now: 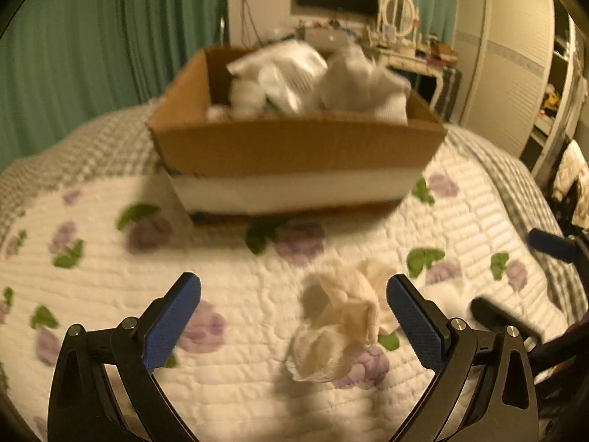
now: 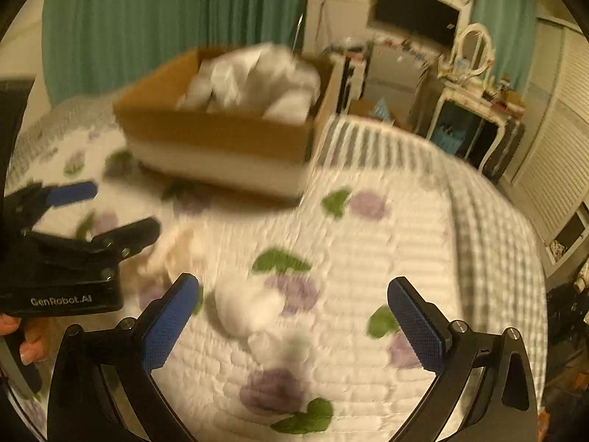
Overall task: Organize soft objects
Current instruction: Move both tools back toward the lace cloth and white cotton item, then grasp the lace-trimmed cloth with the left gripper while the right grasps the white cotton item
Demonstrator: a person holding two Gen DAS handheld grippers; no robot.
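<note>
A crumpled cream cloth [image 1: 342,320] lies on the quilted bed, between my left gripper's fingers but nearer the right one. My left gripper [image 1: 294,316] is open and empty above it. A cardboard box [image 1: 294,143] holding white soft items [image 1: 313,77] stands beyond. In the right wrist view my right gripper [image 2: 294,316] is open and empty over a white fluffy lump [image 2: 254,309]. The left gripper [image 2: 95,213] shows at the left there, open, beside the cream cloth [image 2: 173,246]. The box [image 2: 221,136] stands at the back.
The bed has a white quilt with purple flowers [image 1: 221,276] and a grey checked border [image 2: 478,191]. Green curtains [image 1: 92,37] hang behind. A dressing table with a mirror [image 2: 471,73] and a wardrobe [image 1: 515,55] stand to the right.
</note>
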